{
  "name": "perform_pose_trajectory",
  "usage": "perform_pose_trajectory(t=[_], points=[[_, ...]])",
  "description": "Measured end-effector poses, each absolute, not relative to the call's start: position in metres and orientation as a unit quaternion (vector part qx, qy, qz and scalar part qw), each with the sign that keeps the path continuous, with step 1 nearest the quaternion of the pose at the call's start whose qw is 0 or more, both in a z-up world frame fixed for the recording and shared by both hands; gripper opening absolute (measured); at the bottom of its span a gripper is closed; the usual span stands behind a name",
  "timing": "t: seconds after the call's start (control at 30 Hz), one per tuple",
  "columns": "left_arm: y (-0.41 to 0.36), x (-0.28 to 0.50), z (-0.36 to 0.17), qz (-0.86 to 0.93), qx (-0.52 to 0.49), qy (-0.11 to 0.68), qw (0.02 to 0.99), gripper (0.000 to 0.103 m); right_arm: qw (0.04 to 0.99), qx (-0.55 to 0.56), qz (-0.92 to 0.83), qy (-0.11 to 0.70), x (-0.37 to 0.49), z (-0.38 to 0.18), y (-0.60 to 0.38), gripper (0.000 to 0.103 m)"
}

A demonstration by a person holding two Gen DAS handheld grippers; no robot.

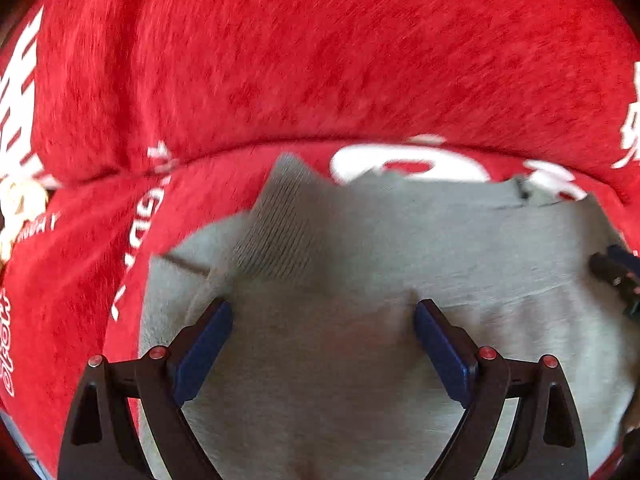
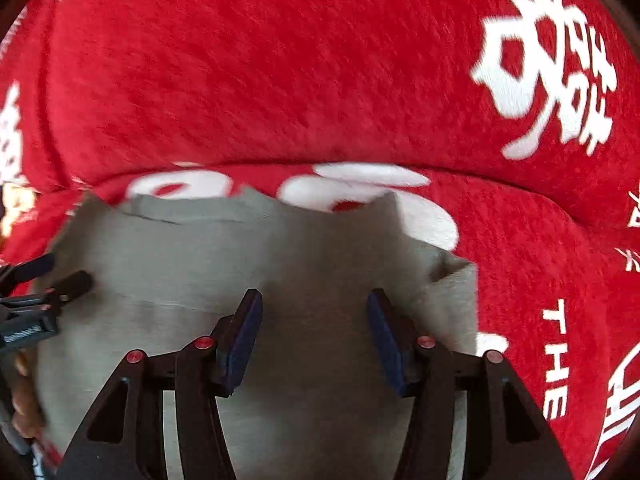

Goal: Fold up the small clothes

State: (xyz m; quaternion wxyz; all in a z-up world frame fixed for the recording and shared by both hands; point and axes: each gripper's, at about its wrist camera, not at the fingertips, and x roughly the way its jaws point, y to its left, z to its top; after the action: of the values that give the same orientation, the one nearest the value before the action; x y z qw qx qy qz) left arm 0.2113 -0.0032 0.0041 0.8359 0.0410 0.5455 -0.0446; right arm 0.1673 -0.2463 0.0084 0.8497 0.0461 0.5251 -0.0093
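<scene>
Hovering over the grey garment (image 1: 360, 280), filling the lower middle of both frames on the red printed cover (image 1: 280, 60). Left gripper (image 1: 322, 318) standing wide apart, clamping nothing; right gripper (image 2: 314, 306) likewise apart and empty. Likely smoothing a fold: pressing flat from the centre outward, keeping the edges aligned, avoiding dragging the ribbed cuff (image 1: 280, 224) at upper left askew.

Left hand-held gripper (image 1: 323, 312) jaws spread wide, nothing between the blue pads; right hand-held gripper (image 2: 315, 304) likewise parted, empty; both pointed forward and downward, side by side, each one's tip visible at the other's frame edge.
</scene>
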Motion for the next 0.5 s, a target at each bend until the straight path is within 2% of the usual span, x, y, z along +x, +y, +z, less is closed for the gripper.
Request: perform_pose_trajectory(t=[0.13, 0.33, 0.5], points=[[0.003, 0.210, 0.004, -0.052, 0.036, 0.540, 0.839, 0.093, 0.854, 0.078, -0.008, 0.515, 0.164, 0.006, -0.266, 0.058], [-0.003, 0.197, 0.016, -0.039, 0.056, 0.530, 0.845, 0.093, 0.861, 0.028, -0.034, 0.507, 0.148, 0.024, -0.245, 0.059], [-0.012, 0.164, 0.044, -0.066, 0.042, 0.506, 0.859, 0.093, 0.872, 0.030, 0.012, 0.488, 0.115, 0.043, -0.208, 0.059]])
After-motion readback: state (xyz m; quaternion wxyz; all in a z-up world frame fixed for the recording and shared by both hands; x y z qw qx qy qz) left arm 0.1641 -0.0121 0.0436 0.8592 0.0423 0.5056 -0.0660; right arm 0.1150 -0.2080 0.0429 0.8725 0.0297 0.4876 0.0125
